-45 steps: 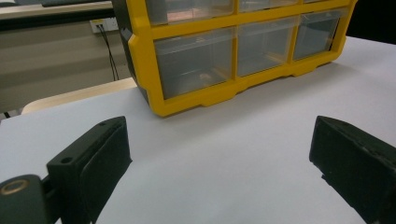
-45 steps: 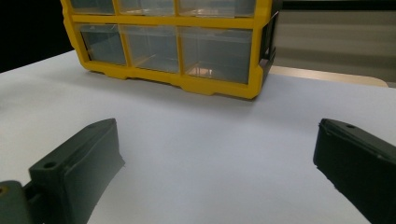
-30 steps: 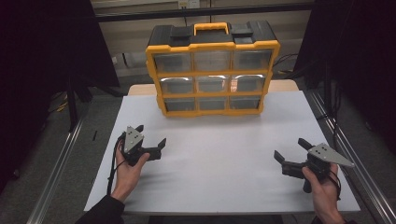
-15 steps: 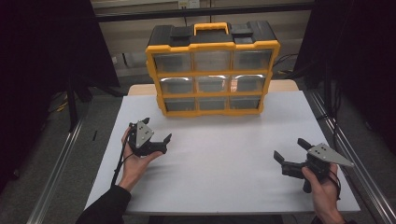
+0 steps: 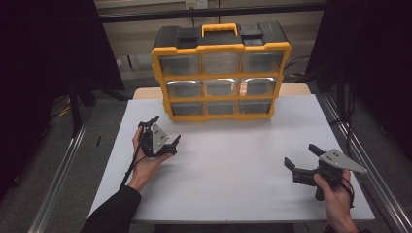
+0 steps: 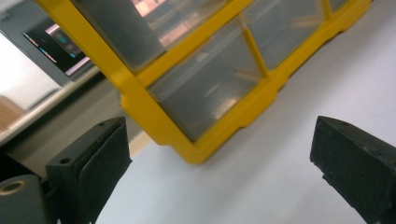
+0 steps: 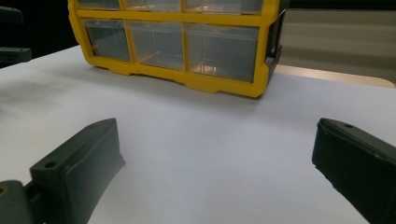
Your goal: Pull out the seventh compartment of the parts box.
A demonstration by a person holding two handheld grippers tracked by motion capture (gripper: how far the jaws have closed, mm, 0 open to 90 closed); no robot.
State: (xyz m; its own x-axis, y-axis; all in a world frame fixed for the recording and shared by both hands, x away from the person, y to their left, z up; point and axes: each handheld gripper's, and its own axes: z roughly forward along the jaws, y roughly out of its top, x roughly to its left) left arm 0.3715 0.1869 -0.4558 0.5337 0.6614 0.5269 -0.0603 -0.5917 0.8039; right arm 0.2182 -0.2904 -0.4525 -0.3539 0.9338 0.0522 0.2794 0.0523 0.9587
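A yellow and black drawer cabinet (image 5: 221, 73) with clear drawers in three rows stands at the back of the white table (image 5: 233, 165). My left gripper (image 5: 166, 129) is open and holds nothing, a short way in front of the cabinet's lower left corner. In the left gripper view the cabinet's bottom left drawer (image 6: 210, 88) looms close between the spread jaws of the left gripper (image 6: 219, 163). My right gripper (image 5: 300, 155) is open and holds nothing near the table's front right. In the right gripper view the right gripper (image 7: 215, 163) faces the cabinet (image 7: 182, 42) from farther off.
Metal rails (image 5: 58, 165) run along both sides of the table. A wooden strip (image 5: 291, 89) shows behind the white sheet. Dark curtains flank the cabinet at left and right. White tabletop lies between the two grippers.
My left gripper has moved forward and to the right, closer to the cabinet's lower left corner, and has turned with the hand. The right gripper has stayed put.
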